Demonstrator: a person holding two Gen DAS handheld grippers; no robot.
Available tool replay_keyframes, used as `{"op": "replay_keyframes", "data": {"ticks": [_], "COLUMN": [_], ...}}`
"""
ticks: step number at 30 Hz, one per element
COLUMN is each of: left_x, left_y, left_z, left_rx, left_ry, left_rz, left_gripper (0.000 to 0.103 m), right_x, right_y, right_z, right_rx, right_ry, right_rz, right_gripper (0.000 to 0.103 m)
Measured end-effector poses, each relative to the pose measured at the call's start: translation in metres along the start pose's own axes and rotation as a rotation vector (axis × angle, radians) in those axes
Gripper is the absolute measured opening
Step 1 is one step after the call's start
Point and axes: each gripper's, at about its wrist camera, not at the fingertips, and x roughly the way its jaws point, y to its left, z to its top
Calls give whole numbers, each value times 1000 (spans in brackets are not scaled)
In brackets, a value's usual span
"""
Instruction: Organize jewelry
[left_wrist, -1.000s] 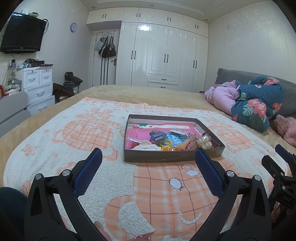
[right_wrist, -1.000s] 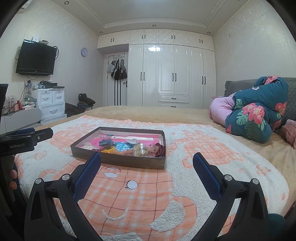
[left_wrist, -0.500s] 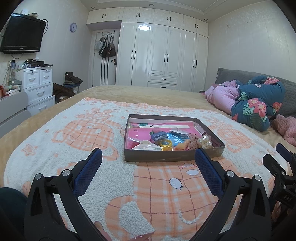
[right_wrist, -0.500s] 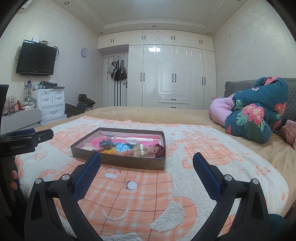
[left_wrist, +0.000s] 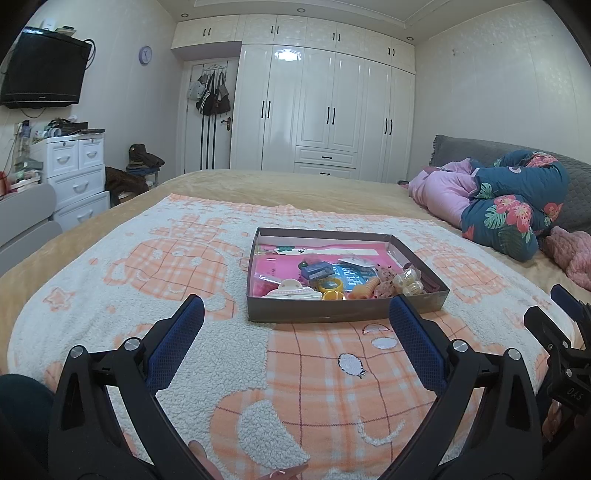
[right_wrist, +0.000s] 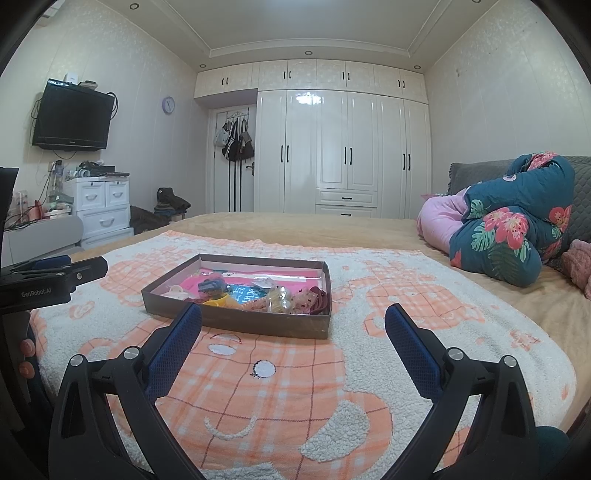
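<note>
Shallow brown box (left_wrist: 347, 312) sits mid-bed on the peach-and-white blanket (left_wrist: 258, 369), w/ a jumble of jewelry (left_wrist: 332, 280) inside: yellow rings, clips, beads, prob. a hair tie, hard to tell. Left gripper (left_wrist: 295, 325) hangs near the box's near edge, jaws spread wide, nothing in them. Right gripper (right_wrist: 293, 334) just right of it, also released and empty.
</note>
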Motion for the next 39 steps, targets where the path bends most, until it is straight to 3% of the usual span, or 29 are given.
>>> {"op": "replay_keyframes", "data": {"ticks": [39], "left_x": [0], "left_y": [2], "left_z": [-1], "left_rx": [14], "left_ry": [4], "left_rz": [-2], "left_gripper": [92], "right_x": [2], "right_y": [1], "right_z": [-1], "right_rx": [-7], "right_ry": [15], "right_rz": [-12], "right_gripper": [97]}}
